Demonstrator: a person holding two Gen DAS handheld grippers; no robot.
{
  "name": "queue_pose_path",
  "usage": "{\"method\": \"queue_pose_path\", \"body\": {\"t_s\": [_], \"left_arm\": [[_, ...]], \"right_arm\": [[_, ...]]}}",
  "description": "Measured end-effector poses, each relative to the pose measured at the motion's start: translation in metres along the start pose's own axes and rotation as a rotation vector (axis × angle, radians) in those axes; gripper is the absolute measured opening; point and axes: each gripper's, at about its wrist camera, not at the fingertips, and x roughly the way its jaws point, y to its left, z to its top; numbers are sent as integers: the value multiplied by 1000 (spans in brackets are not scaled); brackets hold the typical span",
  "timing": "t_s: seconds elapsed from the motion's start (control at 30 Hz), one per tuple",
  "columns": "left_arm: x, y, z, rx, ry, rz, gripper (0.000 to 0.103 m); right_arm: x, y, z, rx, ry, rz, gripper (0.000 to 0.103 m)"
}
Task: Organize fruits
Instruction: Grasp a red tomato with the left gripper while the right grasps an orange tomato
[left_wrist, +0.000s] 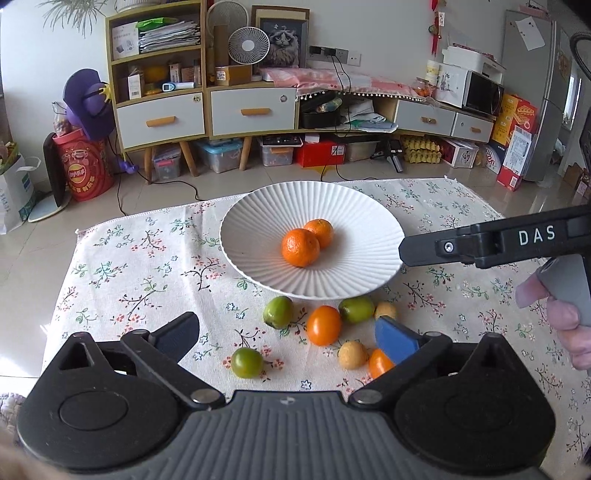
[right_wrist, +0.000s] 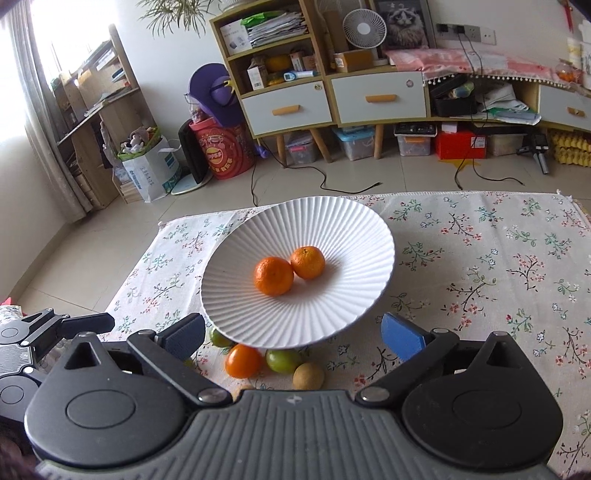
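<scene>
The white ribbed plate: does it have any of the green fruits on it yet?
No, the white ribbed plate holds only two mandarins, while the green fruits lie on the floral cloth beside it.

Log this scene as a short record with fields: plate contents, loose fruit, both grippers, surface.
plate: white ribbed plate on the cloth
in plate: two oranges, touching
loose fruit: seven on the cloth, near side of the plate: three green fruits, two orange fruits, two yellow fruits
left gripper: open, empty, above the loose fruit
right gripper: open, empty, by the plate's near rim
surface: floral cloth
</scene>
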Motion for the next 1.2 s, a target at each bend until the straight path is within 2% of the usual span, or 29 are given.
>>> {"method": "queue_pose_path", "body": {"t_s": [0.2,0.53,0.93,1.03,1.2], "left_arm": [[-6,6,-16,15,-5,1,99],[-6,18,-41,50,73,9,99],[-1,10,-58,38,191,-115,98],[-1,6,-60,37,208,-143,95],[1,7,-62,27,231,-168,76]], "right_arm": [[-7,11,-15,-103,-8,-3,102],[-14,20,-47,-219,-40,57,102],[-2,27,-77,-280,59,82,102],[2,27,-79,-258,82,90,100],[6,30,-82,-255,110,99,90]]}}
